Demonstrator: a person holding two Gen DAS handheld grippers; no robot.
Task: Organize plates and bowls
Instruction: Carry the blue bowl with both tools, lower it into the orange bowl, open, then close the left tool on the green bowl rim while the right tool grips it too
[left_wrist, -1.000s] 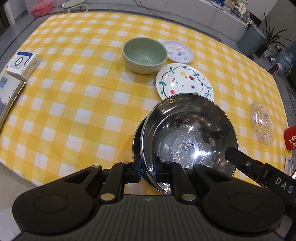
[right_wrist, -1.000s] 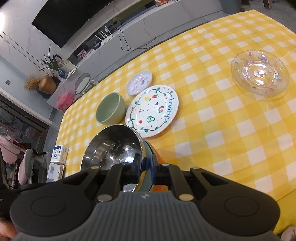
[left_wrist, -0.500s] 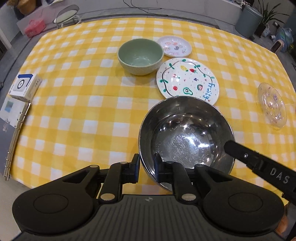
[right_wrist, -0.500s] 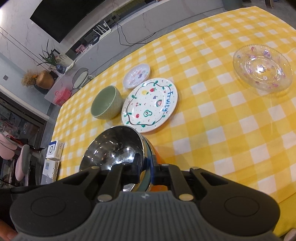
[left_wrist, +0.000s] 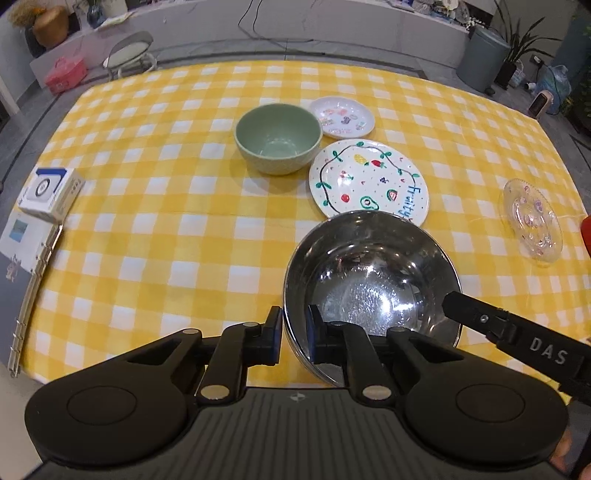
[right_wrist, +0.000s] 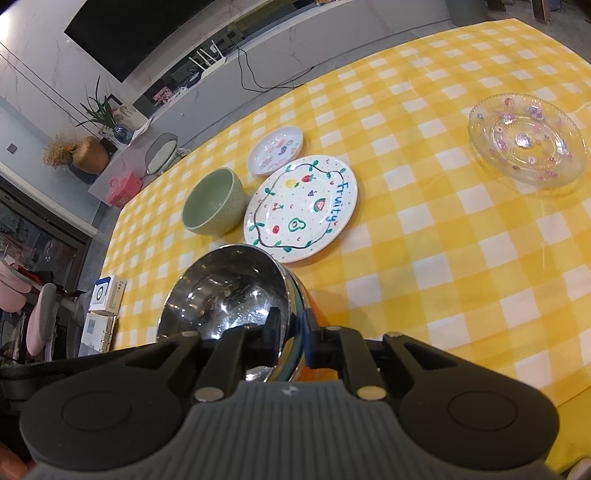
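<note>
A steel bowl (left_wrist: 369, 266) (right_wrist: 229, 288) sits nested in a bowl with a teal rim (right_wrist: 298, 317) near the table's front edge. My left gripper (left_wrist: 294, 332) straddles the steel bowl's near rim, one finger inside and one outside, with a thin gap at the outer pad. My right gripper (right_wrist: 292, 338) straddles the opposite rim of the stack; its jaws are opening and its outer pad stands off the rim. One of its fingers (left_wrist: 476, 314) shows in the left wrist view. Behind lie a green bowl (left_wrist: 277, 138), a fruit-painted plate (left_wrist: 369, 181), a small plate (left_wrist: 341, 117) and a glass plate (left_wrist: 532, 221).
A white box (left_wrist: 50, 194) and a ring binder (left_wrist: 26, 258) lie at the table's left edge. A red object (left_wrist: 586, 236) shows at the right edge. A stool (left_wrist: 129, 51) stands beyond the yellow checked table (left_wrist: 166, 229).
The steel bowl sat askew on the lower bowl; it now covers it squarely. The left gripper has rolled, so its view is level. The right jaws stand slightly wider.
</note>
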